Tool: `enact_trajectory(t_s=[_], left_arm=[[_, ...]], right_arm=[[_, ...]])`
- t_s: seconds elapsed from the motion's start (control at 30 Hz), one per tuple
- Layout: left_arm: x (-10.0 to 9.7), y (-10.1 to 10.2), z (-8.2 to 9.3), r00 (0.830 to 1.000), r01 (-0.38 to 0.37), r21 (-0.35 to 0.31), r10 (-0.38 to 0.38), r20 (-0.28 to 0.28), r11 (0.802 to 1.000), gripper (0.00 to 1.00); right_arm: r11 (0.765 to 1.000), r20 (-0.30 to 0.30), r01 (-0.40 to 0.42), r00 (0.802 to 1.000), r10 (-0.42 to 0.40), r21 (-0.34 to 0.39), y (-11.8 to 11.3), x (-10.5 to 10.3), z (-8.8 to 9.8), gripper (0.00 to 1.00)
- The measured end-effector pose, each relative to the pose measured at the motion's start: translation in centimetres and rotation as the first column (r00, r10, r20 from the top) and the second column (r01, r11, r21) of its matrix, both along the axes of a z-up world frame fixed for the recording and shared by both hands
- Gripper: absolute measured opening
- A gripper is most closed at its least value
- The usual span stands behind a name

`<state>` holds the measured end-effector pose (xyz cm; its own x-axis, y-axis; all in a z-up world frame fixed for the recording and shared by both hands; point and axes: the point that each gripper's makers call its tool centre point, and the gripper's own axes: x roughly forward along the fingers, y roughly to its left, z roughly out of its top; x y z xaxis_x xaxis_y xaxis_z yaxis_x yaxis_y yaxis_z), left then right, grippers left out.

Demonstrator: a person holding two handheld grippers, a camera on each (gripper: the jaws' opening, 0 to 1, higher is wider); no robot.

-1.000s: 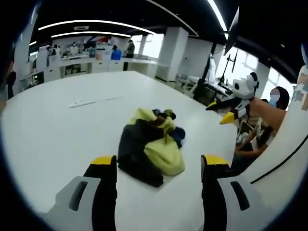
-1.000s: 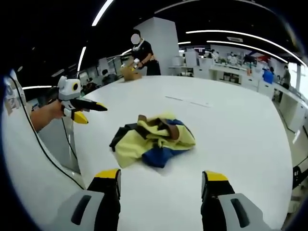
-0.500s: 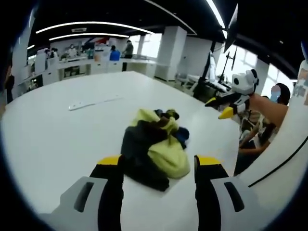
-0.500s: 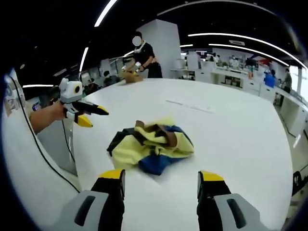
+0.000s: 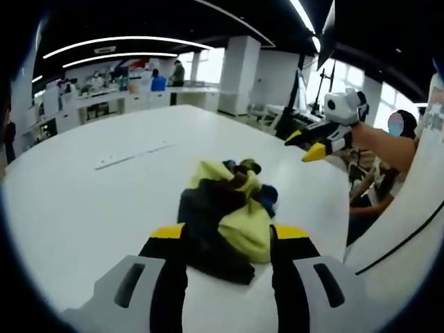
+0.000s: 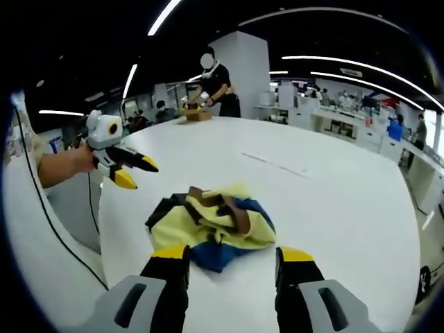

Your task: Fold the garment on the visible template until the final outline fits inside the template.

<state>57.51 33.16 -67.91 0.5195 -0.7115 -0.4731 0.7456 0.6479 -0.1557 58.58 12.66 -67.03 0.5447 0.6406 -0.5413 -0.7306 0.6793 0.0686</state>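
Over crumpled garment, both tools agape

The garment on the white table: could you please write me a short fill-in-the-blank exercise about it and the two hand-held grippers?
1. The garment lies in a crumpled ____ on the table.
2. Its largest light patches are ____ in colour.
3. The left hand-held gripper has its jaws ____, with the garment just ahead of them.
4. The right hand-held gripper holds ____.

Missing words: heap; yellow; open; nothing
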Motion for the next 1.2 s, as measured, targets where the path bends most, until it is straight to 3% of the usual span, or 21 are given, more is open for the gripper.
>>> enact_trajectory(t_s=[0.3, 0.53, 1.03, 1.2], left_arm=[[0.9, -0.5, -0.6, 0.999, 0.025, 0.033, -0.026, 0.022, 0.999, 0.37], [2.3, -0.9, -1.0, 0.995, 0.055, 0.08, -0.062, 0.078, 0.995, 0.3], [4.0, -2.8, -1.7, 0.982, 0.106, 0.169, -0.13, 0.137, 0.98, 0.22], [4.5, -3.4, -1.7, 0.982, 0.1, 0.169, -0.125, 0.142, 0.98, 0.2]], right_arm=[[0.998, 0.046, -0.046, 0.998, 0.048, -0.036, 1.2, 1.5, 0.2, 0.35], [0.996, 0.076, -0.066, 0.995, 0.07, -0.055, 1.4, 3.0, 0.0, 0.24], [0.991, 0.069, -0.095, 0.992, 0.102, -0.095, 1.8, 4.1, -1.4, 0.16], [0.988, 0.064, -0.108, 0.991, 0.115, -0.11, 2.2, 4.1, -2.0, 0.14]])
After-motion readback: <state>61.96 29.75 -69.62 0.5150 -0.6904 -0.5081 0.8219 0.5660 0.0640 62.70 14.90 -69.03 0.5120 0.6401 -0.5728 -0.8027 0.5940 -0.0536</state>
